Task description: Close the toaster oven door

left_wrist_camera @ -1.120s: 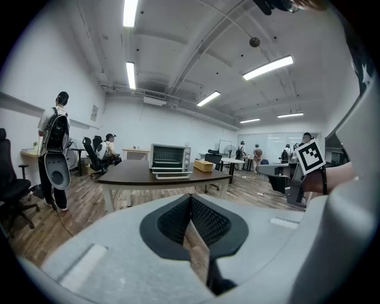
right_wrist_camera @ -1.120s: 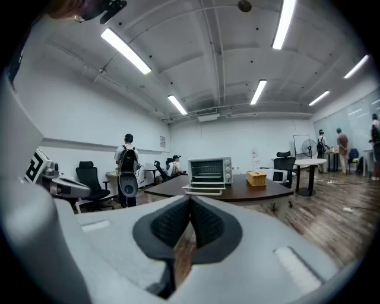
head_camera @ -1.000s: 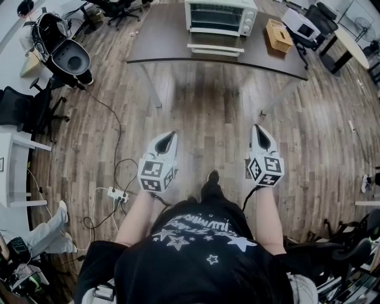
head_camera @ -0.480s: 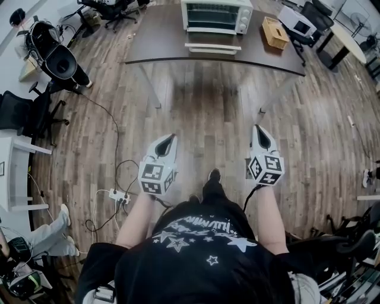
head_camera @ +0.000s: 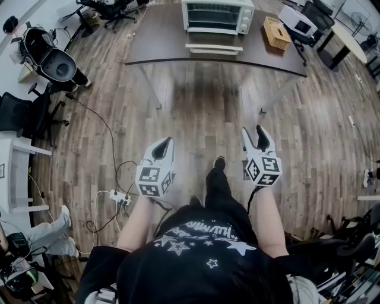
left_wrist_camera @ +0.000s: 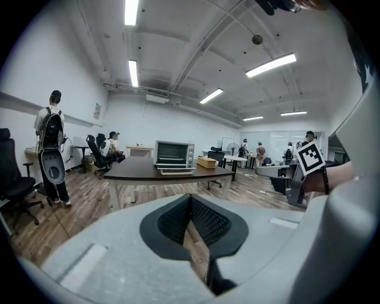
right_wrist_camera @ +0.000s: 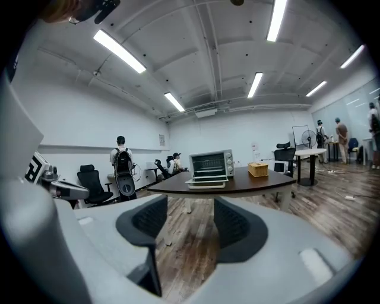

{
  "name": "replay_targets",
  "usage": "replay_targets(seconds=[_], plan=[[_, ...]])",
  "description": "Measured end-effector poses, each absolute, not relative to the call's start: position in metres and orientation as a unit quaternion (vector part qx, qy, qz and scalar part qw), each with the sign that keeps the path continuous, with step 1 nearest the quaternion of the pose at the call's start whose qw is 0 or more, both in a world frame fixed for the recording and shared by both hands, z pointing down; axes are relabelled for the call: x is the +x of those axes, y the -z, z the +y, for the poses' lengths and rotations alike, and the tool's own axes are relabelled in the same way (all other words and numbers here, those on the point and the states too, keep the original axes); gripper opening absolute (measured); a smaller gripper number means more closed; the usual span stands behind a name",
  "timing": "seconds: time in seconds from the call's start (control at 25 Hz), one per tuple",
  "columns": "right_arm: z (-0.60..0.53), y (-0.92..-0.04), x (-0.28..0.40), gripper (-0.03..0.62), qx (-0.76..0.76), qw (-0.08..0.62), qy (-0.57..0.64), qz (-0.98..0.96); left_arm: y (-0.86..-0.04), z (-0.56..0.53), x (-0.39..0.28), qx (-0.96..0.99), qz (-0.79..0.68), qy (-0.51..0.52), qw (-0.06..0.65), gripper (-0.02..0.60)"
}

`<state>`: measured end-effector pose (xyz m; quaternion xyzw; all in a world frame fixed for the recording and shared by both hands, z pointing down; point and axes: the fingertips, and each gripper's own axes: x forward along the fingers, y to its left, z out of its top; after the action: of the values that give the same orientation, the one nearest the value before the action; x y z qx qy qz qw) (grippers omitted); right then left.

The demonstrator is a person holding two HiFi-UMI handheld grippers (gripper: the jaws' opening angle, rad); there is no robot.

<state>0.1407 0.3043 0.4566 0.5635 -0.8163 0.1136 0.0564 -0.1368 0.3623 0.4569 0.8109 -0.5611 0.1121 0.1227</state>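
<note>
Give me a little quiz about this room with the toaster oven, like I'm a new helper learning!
1. True or false: the toaster oven has its door shut.
2. What sits on the table beside the oven? A) a woven box B) a kettle C) a plate
3. Fill in: the left tool has its jaws ___ (open or shut).
Key: 1 false, the door is folded down open. 2 A. 3 shut, with nothing between them.
</note>
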Motion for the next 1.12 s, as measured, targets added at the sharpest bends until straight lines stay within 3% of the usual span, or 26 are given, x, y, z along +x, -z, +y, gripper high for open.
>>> replay_targets(seconds=[0.2, 1.12], plan=[[0.267, -0.467, 0.145, 0.273, 0.56, 0.05, -0.13, -0.817, -0.474, 0.337, -0.138, 0.8, -0.571, -0.123, 0.141, 0.009], [-0.025, -0.491, 0.188, 0.273, 0.515, 0.052, -0.175, -0.838, -0.452, 0.072, -0.098, 0.758, -0.628, -0.132, 0.116, 0.009]])
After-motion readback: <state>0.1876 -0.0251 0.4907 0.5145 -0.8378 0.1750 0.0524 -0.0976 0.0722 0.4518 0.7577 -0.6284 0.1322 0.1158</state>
